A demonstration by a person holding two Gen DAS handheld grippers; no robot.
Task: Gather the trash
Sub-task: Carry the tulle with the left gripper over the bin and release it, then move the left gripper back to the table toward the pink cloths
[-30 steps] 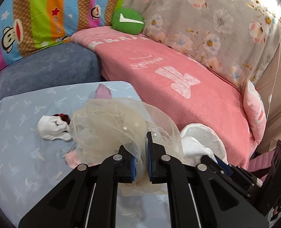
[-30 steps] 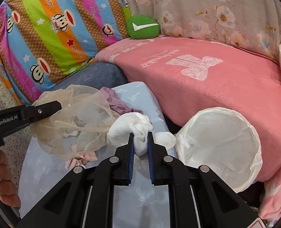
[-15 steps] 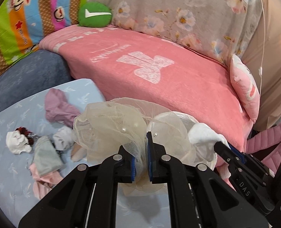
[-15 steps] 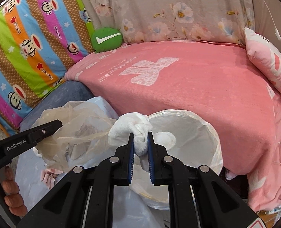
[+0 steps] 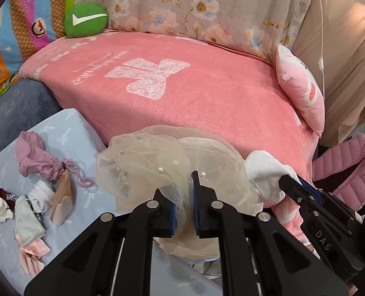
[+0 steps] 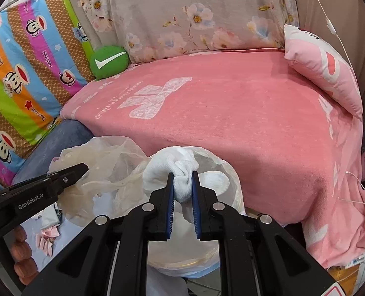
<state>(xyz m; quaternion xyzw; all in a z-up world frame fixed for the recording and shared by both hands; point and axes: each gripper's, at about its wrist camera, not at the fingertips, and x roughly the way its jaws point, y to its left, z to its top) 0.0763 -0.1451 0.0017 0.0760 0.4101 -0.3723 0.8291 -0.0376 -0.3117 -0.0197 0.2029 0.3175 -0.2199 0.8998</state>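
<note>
My left gripper [image 5: 183, 192] is shut on a bunched cream tulle net [image 5: 157, 167] sewn with small pearls, and it hangs over the white-lined trash bin [image 6: 234, 185]. In the right wrist view that net [image 6: 101, 170] billows left of the bin, pinched by the left gripper [image 6: 82, 169]. My right gripper [image 6: 182, 190] is shut on a knotted white sock [image 6: 177, 172], held above the bin's opening. From the left wrist view the sock [image 5: 266, 172] and the right gripper [image 5: 291, 180] show at the right, and the net hides most of the bin.
A low table with a pale blue cloth [image 5: 66, 133] carries a mauve pouch [image 5: 34, 157], a beige piece [image 5: 63, 199], white and grey socks [image 5: 0, 207] and pink scraps [image 5: 32, 251]. A pink-blanketed sofa [image 6: 231, 113] stands behind the bin. A pink quilted jacket [image 5: 350, 172] lies at the right.
Both grippers have swung right, from above the blue table to above the bin by the sofa, carrying the net and the sock. Neither grip has altered.
</note>
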